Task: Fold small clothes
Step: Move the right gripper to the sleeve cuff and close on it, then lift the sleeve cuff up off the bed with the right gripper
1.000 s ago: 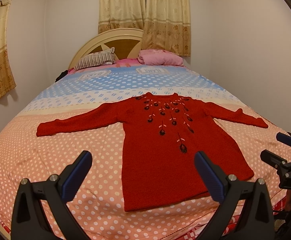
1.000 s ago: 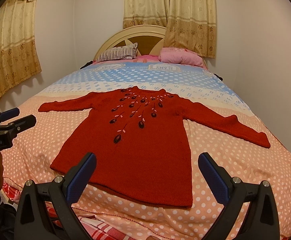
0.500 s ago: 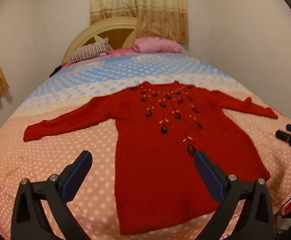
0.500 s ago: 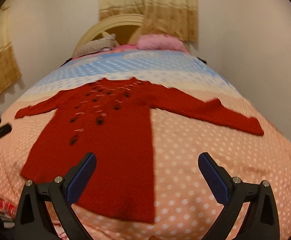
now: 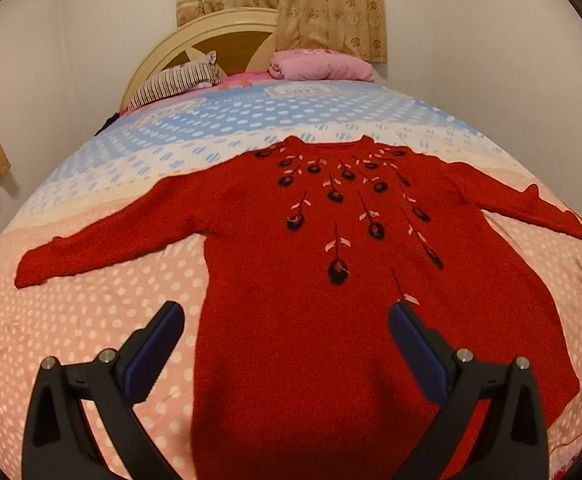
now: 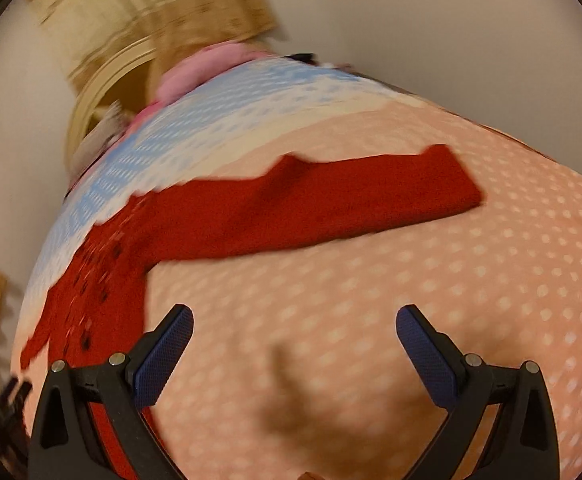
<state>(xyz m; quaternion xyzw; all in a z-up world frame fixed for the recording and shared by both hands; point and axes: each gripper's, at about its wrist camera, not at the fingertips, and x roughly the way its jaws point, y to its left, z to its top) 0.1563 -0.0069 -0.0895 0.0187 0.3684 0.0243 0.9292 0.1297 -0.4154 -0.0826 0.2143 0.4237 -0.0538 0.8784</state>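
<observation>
Your red knit sweater (image 5: 319,300) lies flat, front up, on the polka-dot bed (image 5: 91,320), both sleeves spread wide, dark embroidered flowers fanning below the neckline. Your left gripper (image 5: 287,344) hovers over the hem, jaws wide apart, holding nothing. Your right gripper (image 6: 295,344), jaws equally released, hangs above bare bedspread beside 1 blurred sleeve (image 6: 351,204).
</observation>
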